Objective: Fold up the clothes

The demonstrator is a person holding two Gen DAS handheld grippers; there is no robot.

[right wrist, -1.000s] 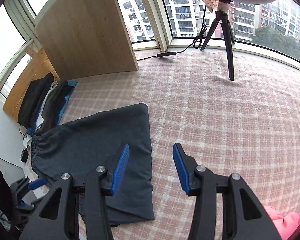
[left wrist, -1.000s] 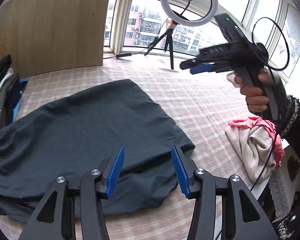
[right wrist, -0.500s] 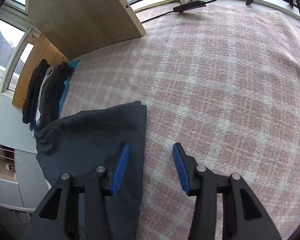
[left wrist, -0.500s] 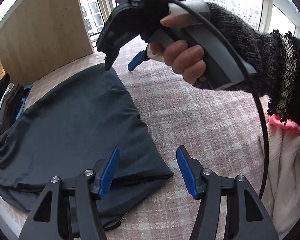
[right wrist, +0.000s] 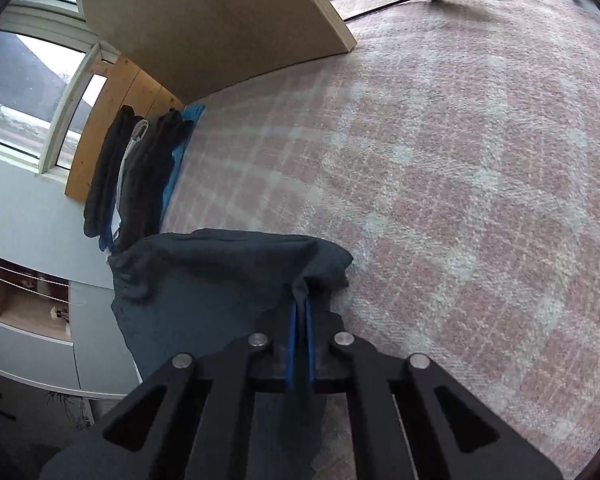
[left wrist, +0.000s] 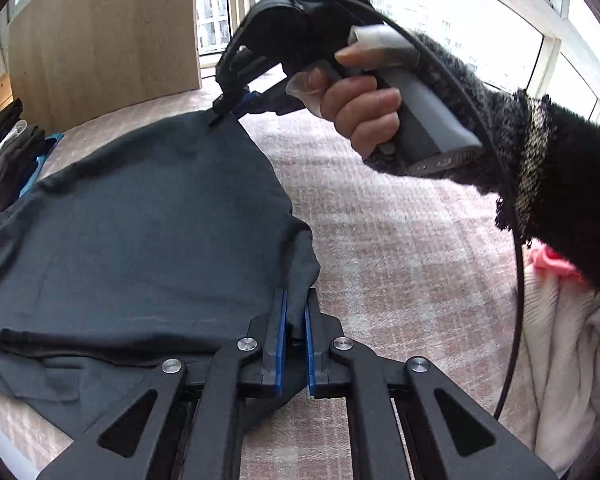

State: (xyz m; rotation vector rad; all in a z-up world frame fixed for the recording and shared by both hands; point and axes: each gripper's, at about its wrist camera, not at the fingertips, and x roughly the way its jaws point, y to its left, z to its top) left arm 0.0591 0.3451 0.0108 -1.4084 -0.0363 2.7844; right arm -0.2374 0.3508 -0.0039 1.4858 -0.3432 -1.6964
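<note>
A dark grey garment [left wrist: 140, 232] lies spread on the pink plaid surface [left wrist: 400, 248]. My left gripper [left wrist: 295, 312] is shut on its near right corner, with cloth bunched between the blue pads. My right gripper [right wrist: 300, 312] is shut on the garment's [right wrist: 220, 280] far right corner; in the left wrist view it [left wrist: 224, 114] pinches that corner, held by a hand in a dark knit sleeve. The cloth is slightly raised at both held corners.
A pile of cream and pink clothes [left wrist: 560, 320] lies at the right edge. Folded dark and blue clothes [right wrist: 140, 168] are stacked at the far left by a wooden panel [right wrist: 220, 20]. A black cable [left wrist: 516, 240] hangs from the right gripper.
Both grippers dropped onto the garment's right edge and closed on its two corners. The right gripper moved from mid-air to the far corner.
</note>
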